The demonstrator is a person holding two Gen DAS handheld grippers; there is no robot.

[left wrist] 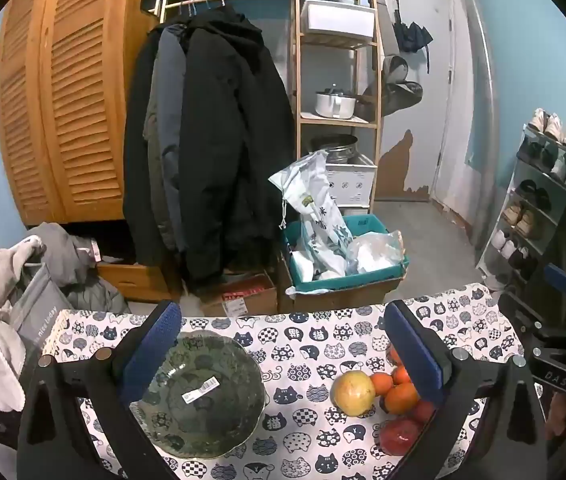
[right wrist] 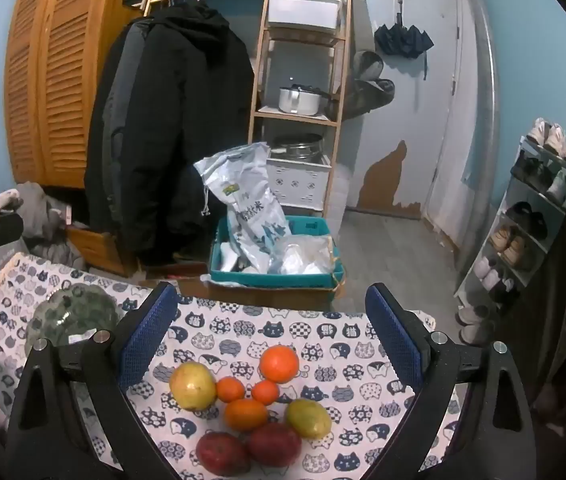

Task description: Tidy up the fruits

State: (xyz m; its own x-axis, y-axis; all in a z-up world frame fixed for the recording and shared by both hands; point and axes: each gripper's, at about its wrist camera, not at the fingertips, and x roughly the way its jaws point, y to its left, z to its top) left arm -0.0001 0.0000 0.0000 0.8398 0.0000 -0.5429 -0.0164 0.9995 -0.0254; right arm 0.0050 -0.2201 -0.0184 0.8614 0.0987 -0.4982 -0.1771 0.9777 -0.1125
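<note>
On the tabletop [right wrist: 323, 344], under a cat-print cloth, the fruits sit bunched together — a yellow-green apple [right wrist: 192, 386], a large orange [right wrist: 279, 364], three smaller oranges, a second yellowish fruit [right wrist: 309, 417] and two red apples [right wrist: 223, 453] at the near edge. Well apart to their left rests a green glass bowl [left wrist: 203, 396], a label stuck inside. Both the left gripper [left wrist: 283, 354] and the right gripper [right wrist: 271, 344] hover with jaws spread wide — grasping nothing.
</note>
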